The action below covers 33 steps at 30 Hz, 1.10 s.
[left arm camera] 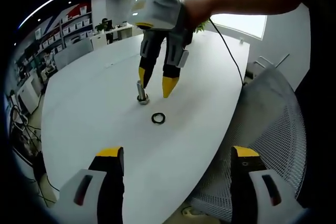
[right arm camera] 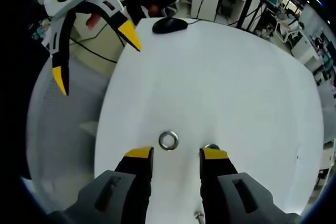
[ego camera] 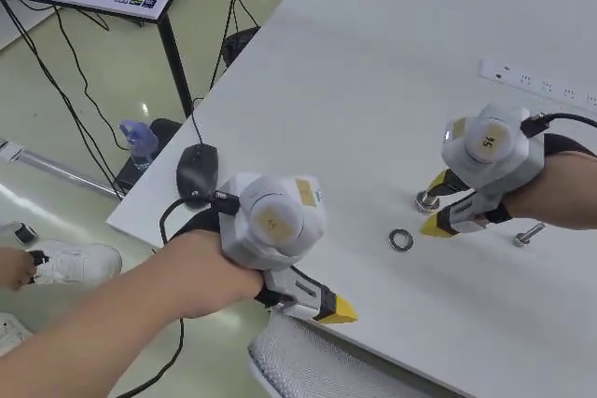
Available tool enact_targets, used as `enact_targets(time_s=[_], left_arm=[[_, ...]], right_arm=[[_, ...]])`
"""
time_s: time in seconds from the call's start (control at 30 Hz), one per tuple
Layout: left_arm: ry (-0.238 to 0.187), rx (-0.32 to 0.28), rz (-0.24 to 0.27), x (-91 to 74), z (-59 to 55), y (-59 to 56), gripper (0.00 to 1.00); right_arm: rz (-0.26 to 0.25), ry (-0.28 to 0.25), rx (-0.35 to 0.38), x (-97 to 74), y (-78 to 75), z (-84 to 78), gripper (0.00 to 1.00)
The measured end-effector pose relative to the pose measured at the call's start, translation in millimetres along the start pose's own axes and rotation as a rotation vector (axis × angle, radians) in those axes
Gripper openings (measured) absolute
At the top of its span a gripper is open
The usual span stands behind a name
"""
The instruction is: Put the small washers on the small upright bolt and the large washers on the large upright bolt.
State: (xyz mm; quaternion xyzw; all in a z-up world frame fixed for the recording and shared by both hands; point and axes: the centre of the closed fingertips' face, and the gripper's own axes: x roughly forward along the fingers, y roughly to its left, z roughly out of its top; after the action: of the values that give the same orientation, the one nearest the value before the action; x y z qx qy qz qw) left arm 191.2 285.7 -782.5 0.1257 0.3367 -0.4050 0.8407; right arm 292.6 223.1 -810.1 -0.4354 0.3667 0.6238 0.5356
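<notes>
— Where's the washer?

— The washer lies flat on the white counter. It is just beside the upright bolt, on the side nearer the person, and does not touch it.

— And the right gripper?

— The right gripper hangs directly over the upright bolt, with its fingers pointing down at the counter. They are partly open and grip nothing. In the left gripper view one yellow tip sits right at the bolt's top, and the other hangs on the washer's side of the bolt. I cannot tell whether that first tip actually touches the bolt.

— The left one?

— The left gripper is well apart from the upright bolt, out past the counter's edge on the person's side, above a mesh chair. Its fingers are spread wide with nothing between them, and they point toward the bolt.

— Anything else around that bolt?

— A second bolt sits on the counter near the upright bolt, on the side away from the washer, just past the right gripper. I cannot tell whether it stands or lies. A power strip lies well beyond the upright bolt, away from the person. A black mouse rests well apart from the bolt, on the left gripper's side near the counter's edge.
</notes>
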Motion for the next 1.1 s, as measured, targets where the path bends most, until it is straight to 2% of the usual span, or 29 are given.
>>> enact_targets(time_s=[0.4,0.7,1.1], left_arm=[[-0.039,-0.006,0.004,2.3,4.9,3.6,0.88],[-0.056,-0.006,0.004,3.0,1.8,4.5,0.89],[-0.083,0.000,-0.002,5.8,3.0,6.1,0.91]], right_arm=[[0.008,-0.007,-0.007,29.3,6.3,-5.0,0.40],[0.008,0.012,-0.011,57.4,5.5,-14.3,0.40],[0.007,0.028,-0.012,60.7,6.1,-11.4,0.40]])
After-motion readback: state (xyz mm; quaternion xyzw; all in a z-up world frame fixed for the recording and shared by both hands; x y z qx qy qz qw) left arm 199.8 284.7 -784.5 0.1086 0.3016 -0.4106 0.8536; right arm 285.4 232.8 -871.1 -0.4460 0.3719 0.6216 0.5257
